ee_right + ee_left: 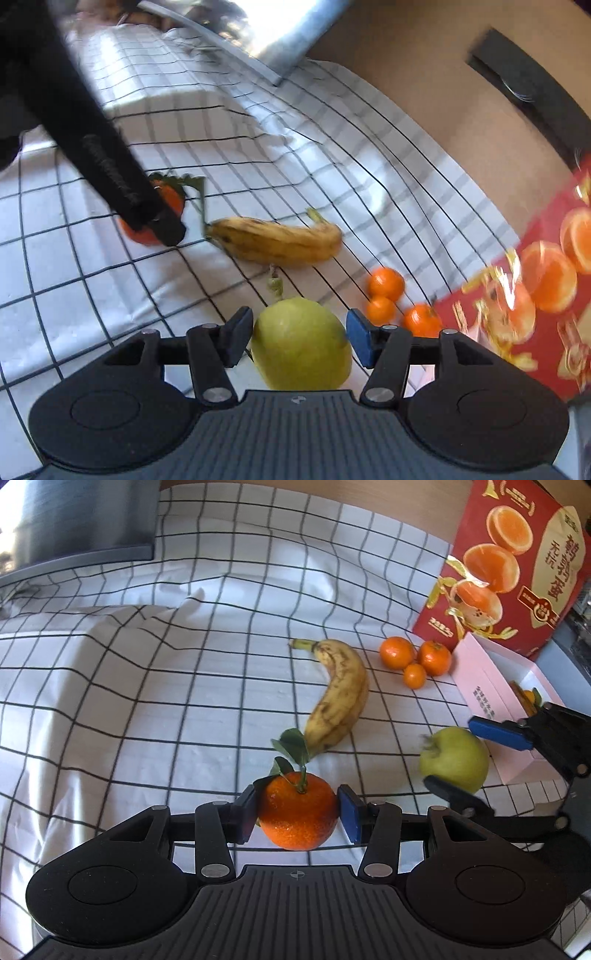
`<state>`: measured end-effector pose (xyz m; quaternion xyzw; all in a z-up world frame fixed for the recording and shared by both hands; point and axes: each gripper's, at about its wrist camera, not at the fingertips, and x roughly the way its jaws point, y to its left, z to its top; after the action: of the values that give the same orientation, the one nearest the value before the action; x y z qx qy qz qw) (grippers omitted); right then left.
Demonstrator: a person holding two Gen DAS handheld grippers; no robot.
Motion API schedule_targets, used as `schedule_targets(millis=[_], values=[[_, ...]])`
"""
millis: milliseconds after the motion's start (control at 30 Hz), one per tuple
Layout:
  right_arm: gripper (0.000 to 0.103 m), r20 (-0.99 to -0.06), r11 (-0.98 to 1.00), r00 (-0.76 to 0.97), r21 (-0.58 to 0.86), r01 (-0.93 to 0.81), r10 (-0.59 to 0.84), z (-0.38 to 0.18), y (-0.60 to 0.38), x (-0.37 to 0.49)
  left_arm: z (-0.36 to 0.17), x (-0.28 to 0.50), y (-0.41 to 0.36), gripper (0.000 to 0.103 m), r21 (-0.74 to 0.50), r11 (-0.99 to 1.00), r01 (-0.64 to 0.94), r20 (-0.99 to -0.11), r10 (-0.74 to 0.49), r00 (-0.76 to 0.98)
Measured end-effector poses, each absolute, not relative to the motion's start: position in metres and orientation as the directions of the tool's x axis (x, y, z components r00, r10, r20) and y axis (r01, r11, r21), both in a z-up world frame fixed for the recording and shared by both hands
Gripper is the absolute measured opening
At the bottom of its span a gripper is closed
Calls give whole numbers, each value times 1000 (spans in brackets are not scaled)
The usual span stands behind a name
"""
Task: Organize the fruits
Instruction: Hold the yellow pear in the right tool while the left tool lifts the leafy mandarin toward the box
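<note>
left gripper (297,814): clamped on the leafy orange (298,810), both pads against its sides; fruit looks down on the checked cloth (147,701), just at the blossom end of the banana (338,696).
right gripper (299,338): jaws apart around the green apple (301,345); gaps show between pads and skin in its own view, so not gripped. Apple sits near the banana's middle, on the side toward the pink box (495,698).
small oranges (413,659): three in a clump, beyond the banana's curve, next to the pink box.
risk, apple: round and loose; if a pad nudges it off-centre it likely rolls toward the banana or the clump.
risk, orange: pads sit low on a round fruit; a quick lift could let it squirt out. Leaves near the left pad might get pinched.
risk, collision: both grippers work close on either side of the banana; crossing paths could knock it.
hidden, pink box: inside mostly cut off behind the right gripper; something orange in it, can't tell what.
hidden, blur: right wrist view smeared, red carton (517,565) print unreadable there.
hidden, contact: whether the apple rests on the cloth is behind the jaws, cannot tell.
</note>
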<state>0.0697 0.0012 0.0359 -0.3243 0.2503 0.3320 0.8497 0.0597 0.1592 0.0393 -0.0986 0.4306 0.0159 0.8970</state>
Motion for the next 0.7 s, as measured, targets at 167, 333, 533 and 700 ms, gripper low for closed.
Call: schedule_targets(millis=[167,333,533,700], values=[[56,-665,722,620,-172,-670,417,47,-33,80,38,66,144,52,-183,981,-67,-777,-103,621],[54,-666,813,601,12,-582,441,48,-68,78,39,73,123,52,-188,982,8,-773,-153,615],[49,-639,853,654,6,-522,405,51,-84,72,39,78,103,52,-198,978,60,-775,-194,602],[49,-637,853,639,57,-519,431,49,-95,71,38,78,97,52,-198,977,75,-779,-203,593]])
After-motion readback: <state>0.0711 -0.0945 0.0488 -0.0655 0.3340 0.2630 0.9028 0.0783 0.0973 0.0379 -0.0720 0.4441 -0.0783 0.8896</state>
